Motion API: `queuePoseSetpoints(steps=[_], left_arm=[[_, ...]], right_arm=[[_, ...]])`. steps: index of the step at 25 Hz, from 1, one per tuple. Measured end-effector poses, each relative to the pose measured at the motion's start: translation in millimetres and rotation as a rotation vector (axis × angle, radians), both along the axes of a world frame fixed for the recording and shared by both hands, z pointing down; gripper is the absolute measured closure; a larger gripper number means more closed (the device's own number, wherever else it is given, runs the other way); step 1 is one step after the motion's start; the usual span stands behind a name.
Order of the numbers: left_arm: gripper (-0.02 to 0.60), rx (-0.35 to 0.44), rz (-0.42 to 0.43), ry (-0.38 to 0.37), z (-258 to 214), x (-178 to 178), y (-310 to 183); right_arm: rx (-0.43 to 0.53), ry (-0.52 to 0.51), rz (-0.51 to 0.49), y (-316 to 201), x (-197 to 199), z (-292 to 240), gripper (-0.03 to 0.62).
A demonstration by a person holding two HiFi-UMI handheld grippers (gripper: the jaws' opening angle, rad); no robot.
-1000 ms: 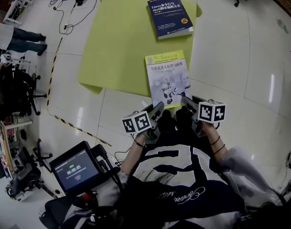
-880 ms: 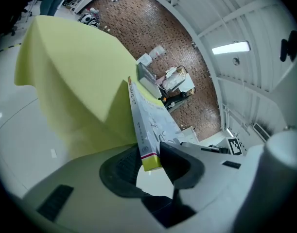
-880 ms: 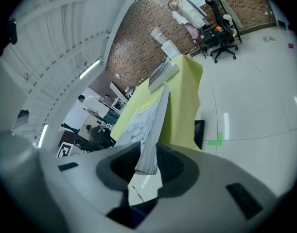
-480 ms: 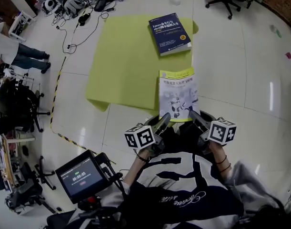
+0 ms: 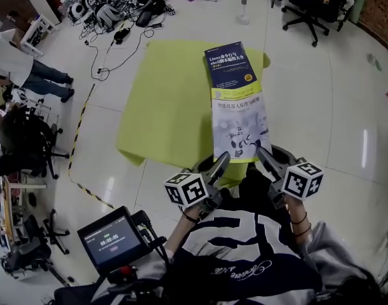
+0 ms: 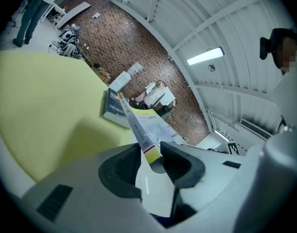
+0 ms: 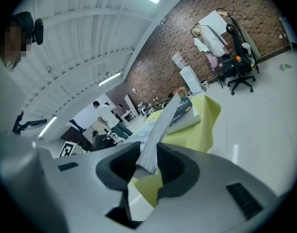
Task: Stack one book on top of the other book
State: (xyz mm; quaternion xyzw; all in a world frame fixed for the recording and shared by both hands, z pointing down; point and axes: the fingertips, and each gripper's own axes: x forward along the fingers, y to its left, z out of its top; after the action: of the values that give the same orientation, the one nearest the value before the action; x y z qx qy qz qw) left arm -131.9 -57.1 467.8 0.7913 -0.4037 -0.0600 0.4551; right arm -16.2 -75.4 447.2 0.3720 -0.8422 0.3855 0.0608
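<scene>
A white and yellow book [image 5: 239, 124] hangs in the air, held by its two near corners. My left gripper [image 5: 223, 160] is shut on the near left corner, where the book's spine [image 6: 138, 130] runs between the jaws. My right gripper [image 5: 262, 152] is shut on the near right corner, gripping the page edges [image 7: 155, 144]. A dark blue book [image 5: 228, 64] lies flat on the yellow-green cloth [image 5: 168, 107] on the floor, and the held book's far edge overlaps it in the head view. The blue book [image 6: 114, 108] also shows beyond the lifted one in the left gripper view.
The cloth lies on a glossy white tiled floor [image 5: 321, 107]. Cables and gear [image 5: 111, 11] lie at the back left, an office chair [image 5: 308, 5] at the back right. A person [image 5: 22, 62] stands at the far left. A monitor [image 5: 111, 237] sits near my left side.
Both grippers have risen with the white and yellow book, lifting it off the cloth. Its far edge now reaches over the blue book.
</scene>
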Motion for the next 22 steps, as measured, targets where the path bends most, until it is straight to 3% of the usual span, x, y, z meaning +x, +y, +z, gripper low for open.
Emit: queuePoseSetpoints(steps=[7,13,17,22], left_arm=[[0.456,-0.004,-0.176,-0.026,30.9,14.4,-140.2],[0.456,-0.060,-0.315,-0.029,60.4,11.3,-230.7],[0.457,-0.126,-0.365,-0.033,88.7,4.6,-261.4],[0.460,-0.229,-0.381,-0.072,126.0,10.3,-265.8]], right_arm=[[0.030,0.021,-0.161,-159.4,10.3,32.8,0.491],[0.025,0.053,-0.305,-265.8,-0.2,61.2,0.488],[0.009,0.107,-0.352,-302.9,-10.5,89.1,0.487],[-0.052,0.141,-0.360,-313.2,-4.2,125.6,0.491]])
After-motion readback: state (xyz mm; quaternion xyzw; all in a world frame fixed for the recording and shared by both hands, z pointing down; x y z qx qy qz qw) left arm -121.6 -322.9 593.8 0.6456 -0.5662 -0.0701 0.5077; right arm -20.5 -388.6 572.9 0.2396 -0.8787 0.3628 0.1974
